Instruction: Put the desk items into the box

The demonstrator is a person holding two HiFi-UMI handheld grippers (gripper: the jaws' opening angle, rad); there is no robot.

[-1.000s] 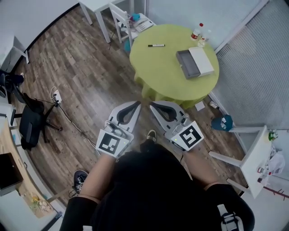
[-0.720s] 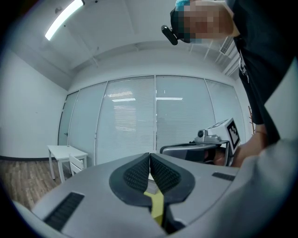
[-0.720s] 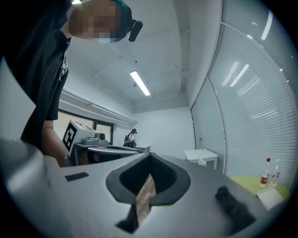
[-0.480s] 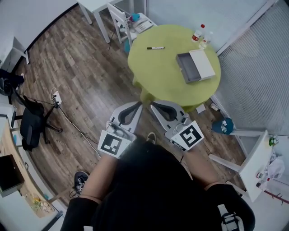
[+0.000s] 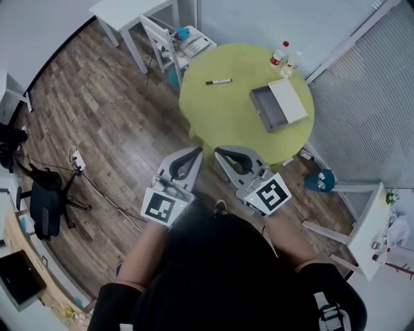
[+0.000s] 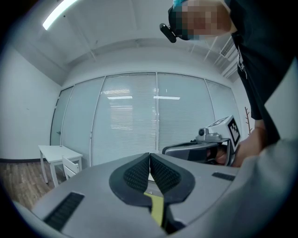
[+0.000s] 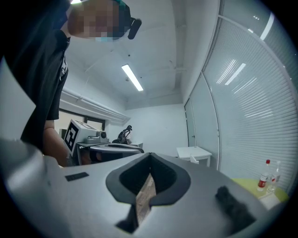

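A round green table (image 5: pixel 226 113) stands ahead in the head view. On it lie a black marker (image 5: pixel 218 82) and an open grey box (image 5: pixel 266 108) with a white lid (image 5: pixel 289 101) beside it. Two small bottles (image 5: pixel 278 53) stand at its far edge. My left gripper (image 5: pixel 196 150) and right gripper (image 5: pixel 218 151) hang side by side over the wood floor, short of the table's near edge. Both are shut and hold nothing. The left gripper view shows its pads (image 6: pixel 139 174) pressed together; the right gripper view shows its jaw tips (image 7: pixel 150 155) touching.
A white chair (image 5: pixel 169 35) carrying a pale desk phone stands left of the table, with a white desk (image 5: pixel 129 10) behind it. A black office chair (image 5: pixel 48 194) and floor cables (image 5: pixel 77 158) lie far left. A teal object (image 5: pixel 320 180) and white furniture (image 5: pixel 365 233) sit right.
The table with its items has slid lower in the head view, so it is nearer. Both grippers keep the same shut pose in front of the body.
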